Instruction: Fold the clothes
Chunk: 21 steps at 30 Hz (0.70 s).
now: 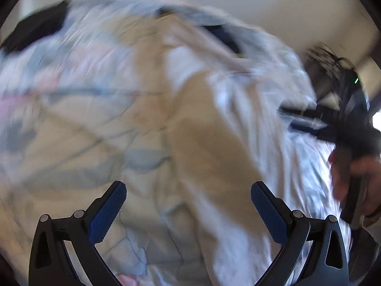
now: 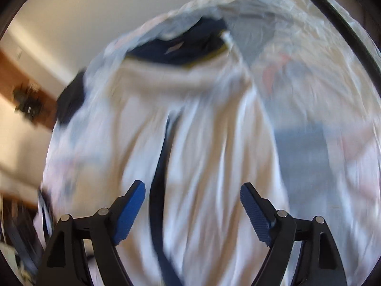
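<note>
Surface: covered by a pale patterned sheet, blurred; plain light wall behind. Cream garment laid over the sheet, dark clothing at its far end. Left gripper: angled downward, jaws wide apart, nothing held. Right gripper: carried in a hand, jaws spread wide over the garment, nothing gripped.
</note>
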Motion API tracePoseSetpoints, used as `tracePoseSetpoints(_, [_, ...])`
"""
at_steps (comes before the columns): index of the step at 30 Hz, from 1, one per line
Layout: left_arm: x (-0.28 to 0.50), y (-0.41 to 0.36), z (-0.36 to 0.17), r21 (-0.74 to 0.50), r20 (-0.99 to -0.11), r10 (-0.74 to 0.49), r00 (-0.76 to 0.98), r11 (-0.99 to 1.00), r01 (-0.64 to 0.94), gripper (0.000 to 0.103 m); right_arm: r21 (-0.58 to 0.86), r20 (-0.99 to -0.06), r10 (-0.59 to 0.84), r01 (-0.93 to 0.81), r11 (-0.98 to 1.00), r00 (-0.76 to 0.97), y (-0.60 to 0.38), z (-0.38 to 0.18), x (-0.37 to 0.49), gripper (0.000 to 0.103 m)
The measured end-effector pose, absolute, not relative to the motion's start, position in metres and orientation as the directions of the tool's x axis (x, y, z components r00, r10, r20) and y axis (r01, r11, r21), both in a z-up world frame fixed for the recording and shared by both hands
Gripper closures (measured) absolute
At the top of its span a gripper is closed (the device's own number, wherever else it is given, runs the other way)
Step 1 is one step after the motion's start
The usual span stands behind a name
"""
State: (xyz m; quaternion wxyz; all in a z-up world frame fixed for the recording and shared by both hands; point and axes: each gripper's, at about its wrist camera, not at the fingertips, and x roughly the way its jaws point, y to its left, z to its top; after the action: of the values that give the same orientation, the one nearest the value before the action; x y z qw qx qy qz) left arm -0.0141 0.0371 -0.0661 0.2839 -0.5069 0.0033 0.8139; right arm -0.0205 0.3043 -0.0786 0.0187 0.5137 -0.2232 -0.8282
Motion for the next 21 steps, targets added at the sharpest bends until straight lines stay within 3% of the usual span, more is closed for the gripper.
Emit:
tracePoseSetpoints(5, [0.01,0.035,-0.044,-0.226,-0.849,0.435,-0.298,-0.811,-0.539,0.0,0.396,-0.863,-0.312,-0.147,-0.906,-0.398,0.273,-0.095,0.059,0.021])
tracePoseSetpoints(8, [0.03,0.02,-0.046,-0.228,-0.865,0.411,-0.288,-0.833,-0.503,0.0,0.432,-0.858,-0.368,-0.113,-0.895,-0.359,0.262,-0.106,0.086,0.031])
tracePoseSetpoints(12, [0.053,0.019,-0.055,-0.233,-0.868,0.393,-0.304,-0.863,-0.449,0.0,0.408,-0.871,-0.36,-0.084,-0.909,-0.335,0.254,-0.109,0.101,0.031])
tracePoseSetpoints(17, [0.059,0.029,-0.059,-0.185,-0.86,0.38,-0.34,-0.854,-0.487,0.0,0.386,-0.904,-0.329,-0.187,-0.904,-0.273,0.252,-0.121,0.098,0.033])
tracePoseSetpoints(19, [0.062,0.026,-0.056,-0.18,-0.857,0.375,-0.355,-0.861,-0.475,0.0,0.417,-0.899,-0.348,-0.274,-0.867,-0.266,0.251,-0.13,0.099,0.045])
tracePoseSetpoints(21, [0.064,0.021,-0.053,-0.193,-0.852,0.38,-0.36,-0.867,-0.459,0.0,0.428,-0.896,-0.353,-0.319,-0.845,-0.269,0.247,-0.137,0.101,0.049])
